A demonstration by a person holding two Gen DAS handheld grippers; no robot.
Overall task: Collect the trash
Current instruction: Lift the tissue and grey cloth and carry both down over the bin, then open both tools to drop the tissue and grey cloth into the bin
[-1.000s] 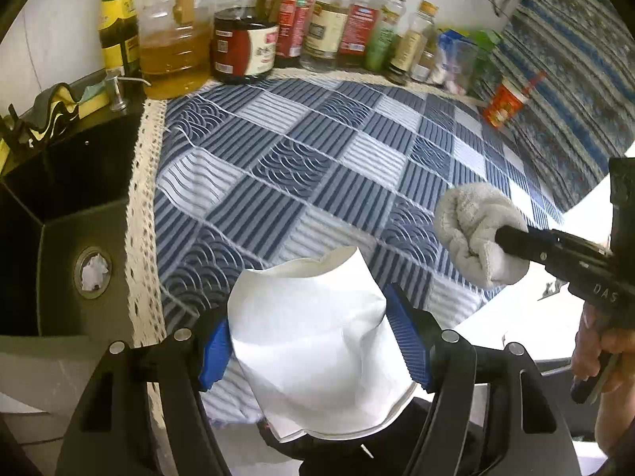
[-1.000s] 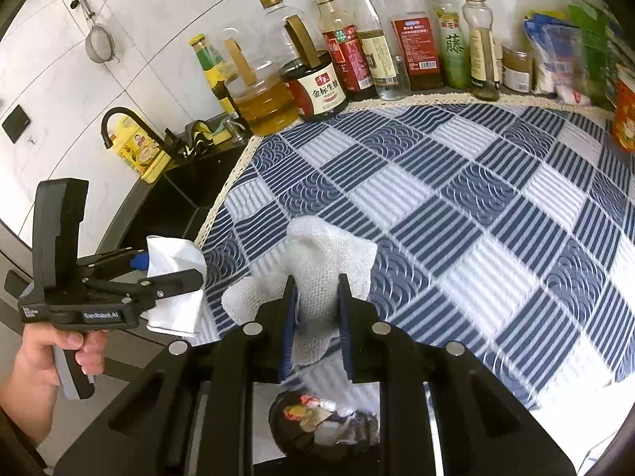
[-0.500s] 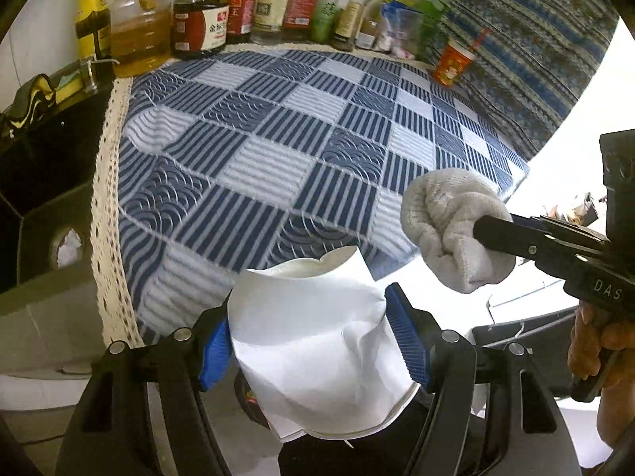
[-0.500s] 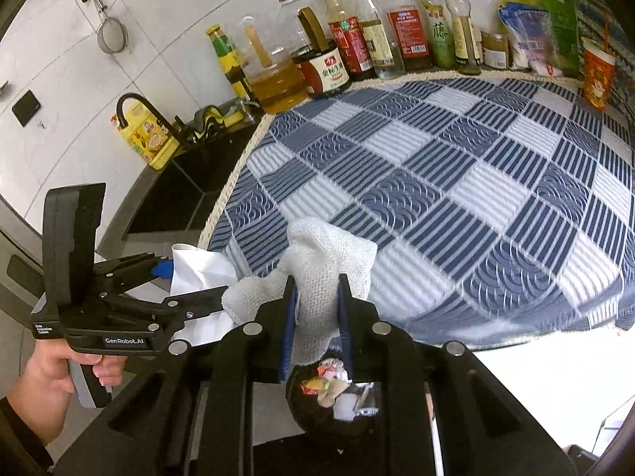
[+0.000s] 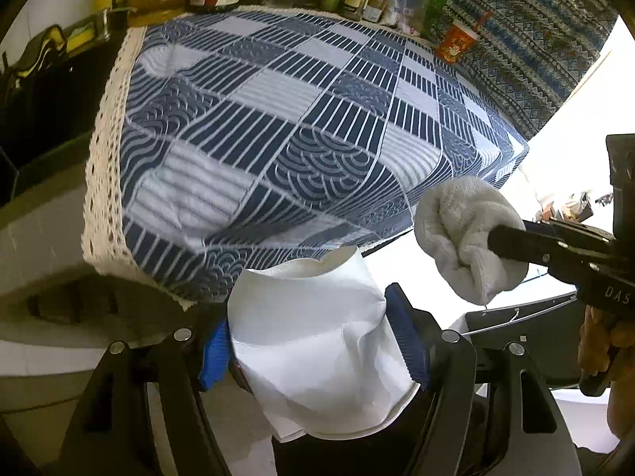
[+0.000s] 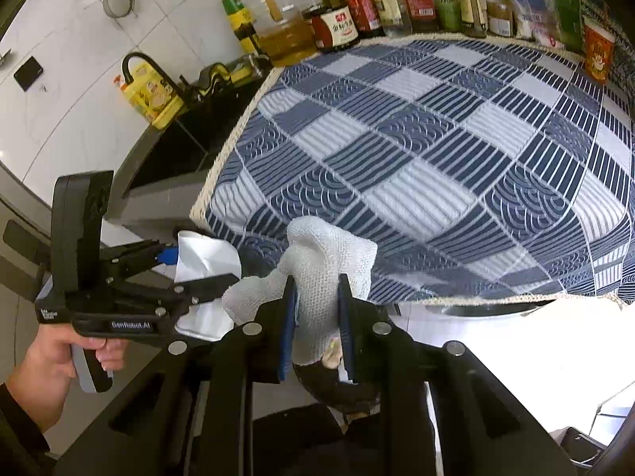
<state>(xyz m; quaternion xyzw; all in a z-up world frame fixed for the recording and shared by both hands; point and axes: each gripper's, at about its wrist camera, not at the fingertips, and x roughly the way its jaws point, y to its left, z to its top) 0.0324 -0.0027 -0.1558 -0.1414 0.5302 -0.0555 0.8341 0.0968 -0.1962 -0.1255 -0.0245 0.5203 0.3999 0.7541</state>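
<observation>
You had the left gripper (image 5: 313,341) with its fingers clamped on the crumpled white paper (image 5: 317,341) and the right gripper (image 6: 315,317) pinching the white rag (image 6: 329,261) over the bin (image 6: 337,388) at 6 o'clock, so an early or off-centre release risked dropping either piece beside it.

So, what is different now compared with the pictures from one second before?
Both grippers drew back off the checked tablecloth and down past its front edge, toward a dark trash bin below. The left gripper still grips the white paper sheet; the right gripper still grips the white cloth. Nothing was released. The bottles and the orange cup stayed in place.
</observation>
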